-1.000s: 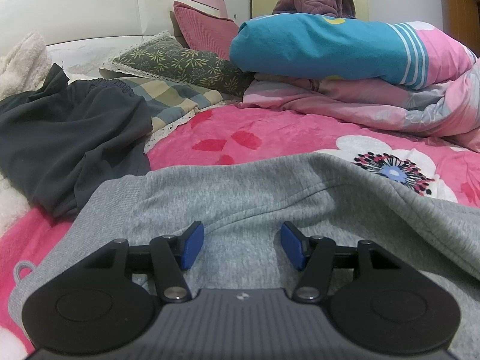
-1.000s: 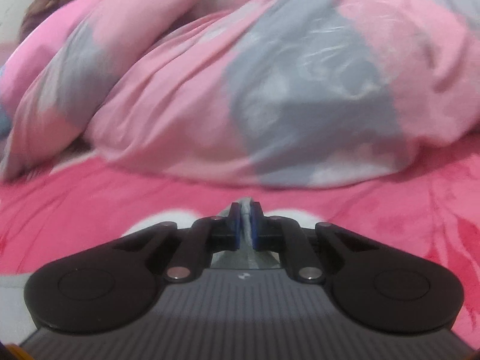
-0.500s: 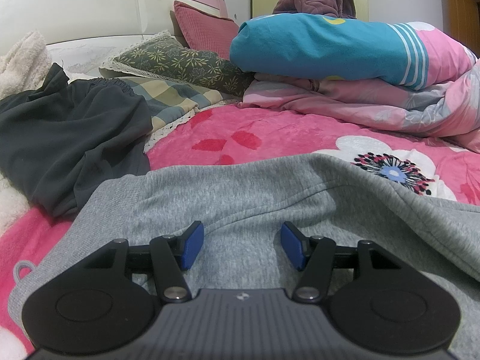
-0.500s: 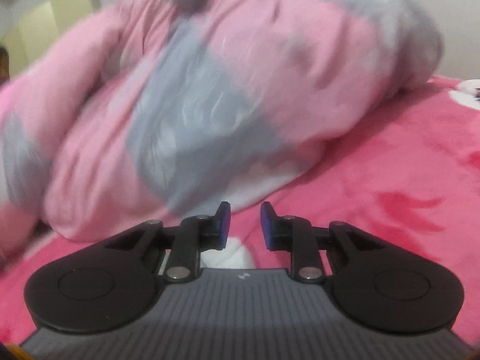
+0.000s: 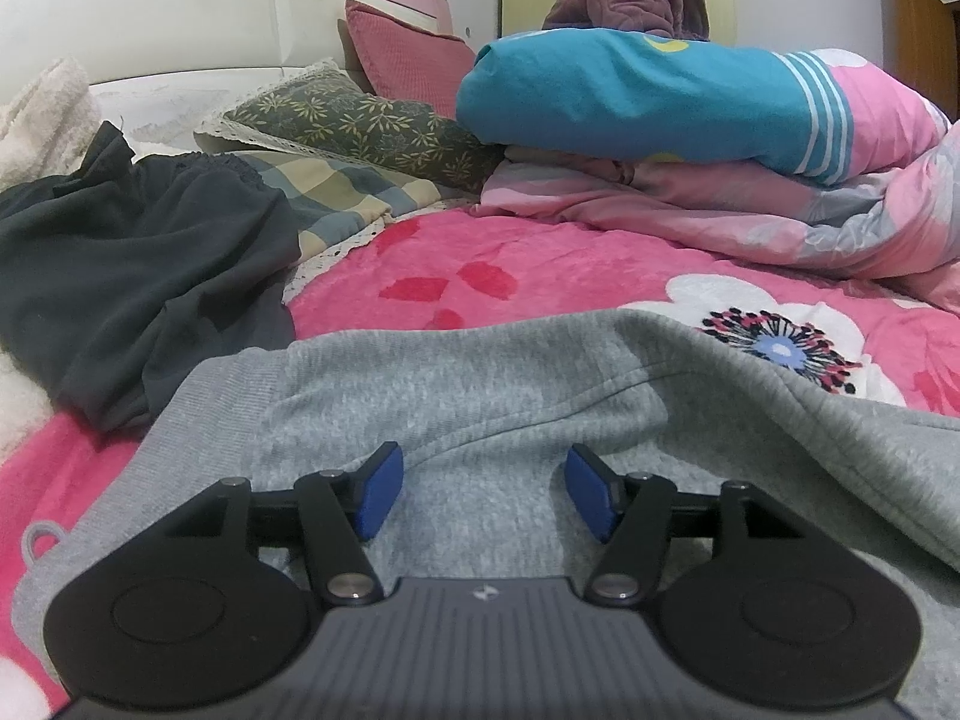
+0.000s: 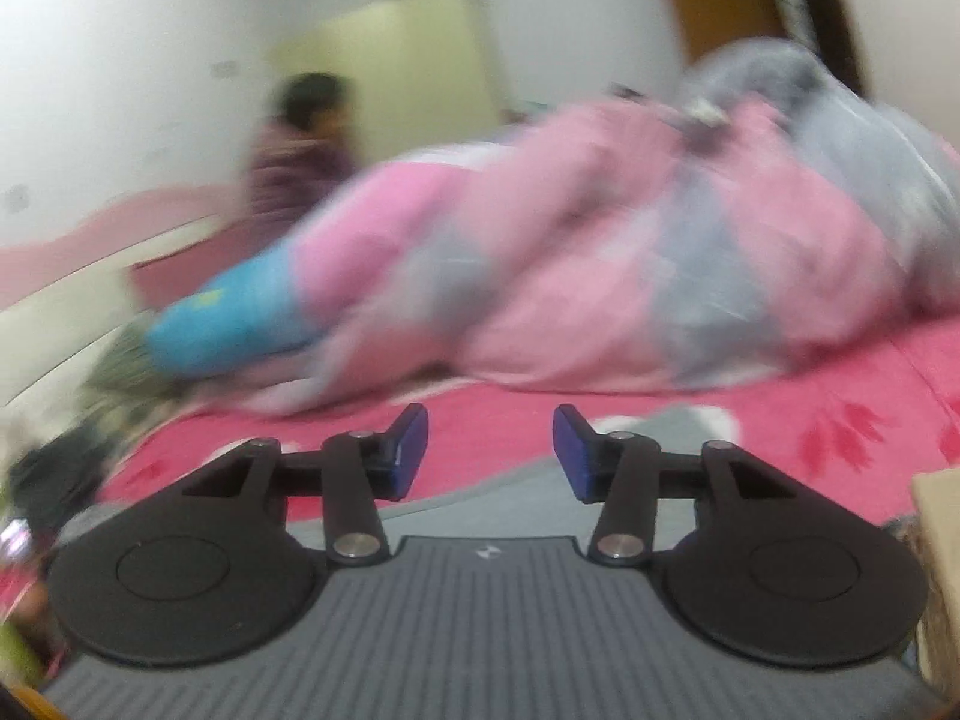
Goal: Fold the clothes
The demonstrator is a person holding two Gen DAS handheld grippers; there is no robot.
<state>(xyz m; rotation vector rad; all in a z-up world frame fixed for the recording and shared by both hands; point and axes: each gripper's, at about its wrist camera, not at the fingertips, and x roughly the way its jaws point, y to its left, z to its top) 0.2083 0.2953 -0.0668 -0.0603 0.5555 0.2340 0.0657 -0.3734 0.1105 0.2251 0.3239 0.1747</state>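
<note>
Pink bedspread [image 5: 540,264] lies bare between the grey sweatshirt [image 5: 510,396] and the quilts [image 5: 690,138] beyond it; dark trousers [image 5: 120,276] crowd the sweatshirt's left edge. Left gripper [image 5: 480,489] sits low over the sweatshirt, angled down, jaws opening, nothing pinched. Right gripper [image 6: 491,453] hangs above the sweatshirt's right part, jaws opening, empty; its view is blurred.

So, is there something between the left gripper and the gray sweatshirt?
No, nothing visible. The left gripper hangs directly over the gray sweatshirt, jaws opening, with only its fabric between them. The dark garment lies aside, to its left.
</note>
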